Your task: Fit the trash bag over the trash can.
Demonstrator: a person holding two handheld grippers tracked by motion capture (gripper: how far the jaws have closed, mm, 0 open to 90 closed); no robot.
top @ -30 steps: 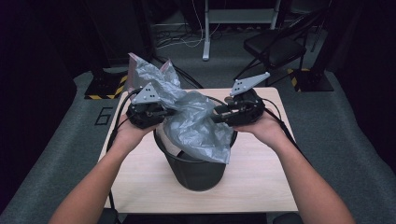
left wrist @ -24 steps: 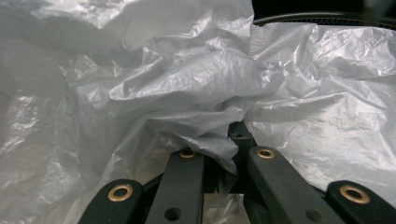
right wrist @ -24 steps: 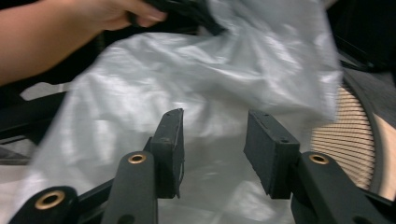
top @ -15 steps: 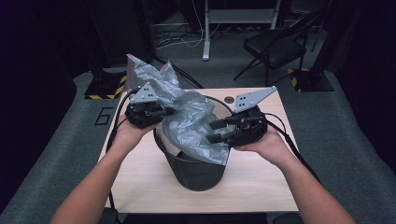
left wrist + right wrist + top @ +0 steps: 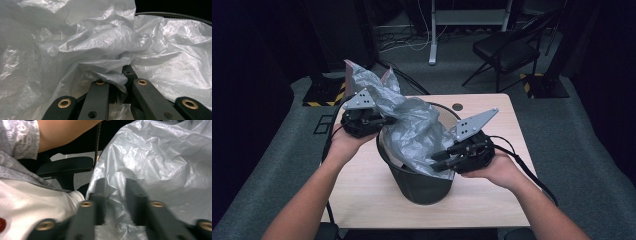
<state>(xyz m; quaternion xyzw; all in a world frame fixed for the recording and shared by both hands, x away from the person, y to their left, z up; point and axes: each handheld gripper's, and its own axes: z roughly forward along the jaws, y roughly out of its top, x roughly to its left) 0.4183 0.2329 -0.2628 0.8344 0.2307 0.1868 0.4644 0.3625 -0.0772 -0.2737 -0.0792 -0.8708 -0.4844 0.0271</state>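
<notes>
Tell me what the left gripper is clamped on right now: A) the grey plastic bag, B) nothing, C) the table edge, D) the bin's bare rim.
A: in the left gripper view, the left gripper has its jaws shut on a fold of the grey plastic bag over the bin.

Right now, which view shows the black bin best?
High view: the black bin stands whole on the table, its rim and wall visible under the grey bag. The left gripper view catches a sliver of rim; in the right gripper view I can't make it out.

Bin (image 5: 422, 182) on table (image 5: 362, 195), bag (image 5: 412, 132) draped in it, chair (image 5: 507, 50) behind
</notes>
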